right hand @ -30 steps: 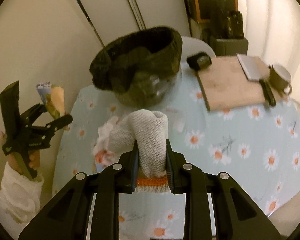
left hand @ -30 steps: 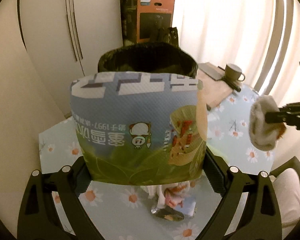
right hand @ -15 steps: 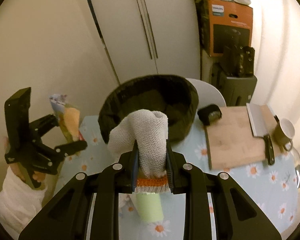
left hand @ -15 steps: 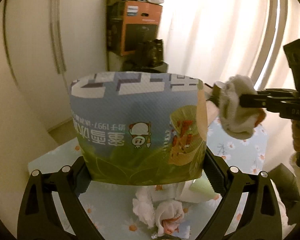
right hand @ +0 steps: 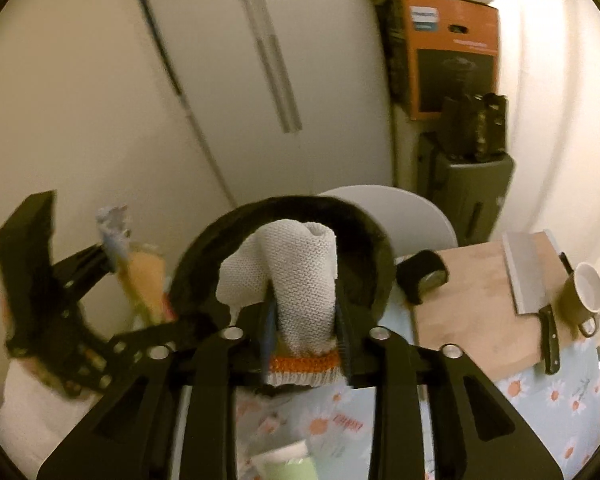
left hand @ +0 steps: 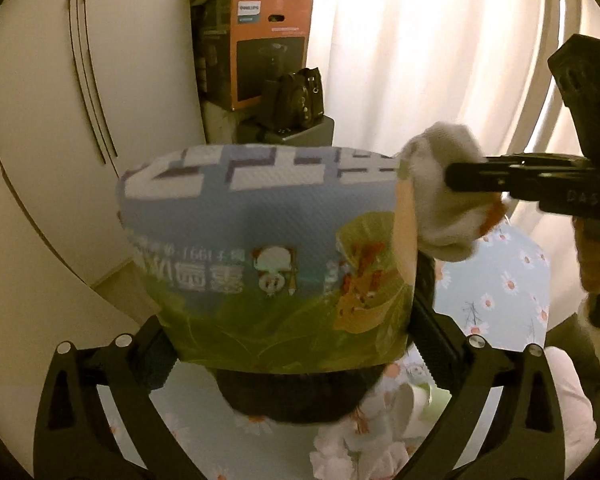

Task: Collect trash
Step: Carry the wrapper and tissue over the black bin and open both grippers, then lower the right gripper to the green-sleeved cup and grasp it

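Left wrist view is showing the left gripper (left hand: 288, 344), spread as wide as it goes and opening, with a blue and green snack bag (left hand: 268, 264) spanning the gap between its fingers; the bag is carrying white lettering and a small cartoon figure, upside down, too blurred to read. Beneath it the black bin (left hand: 296, 400) is sitting on the daisy tablecloth (left hand: 496, 280). Right wrist view is showing the right gripper (right hand: 306, 344) opening around a white knitted glove (right hand: 300, 280) with an orange cuff band, hanging over the bin. Farther back, an orange box (left hand: 270, 46) is reading PHILIPS.
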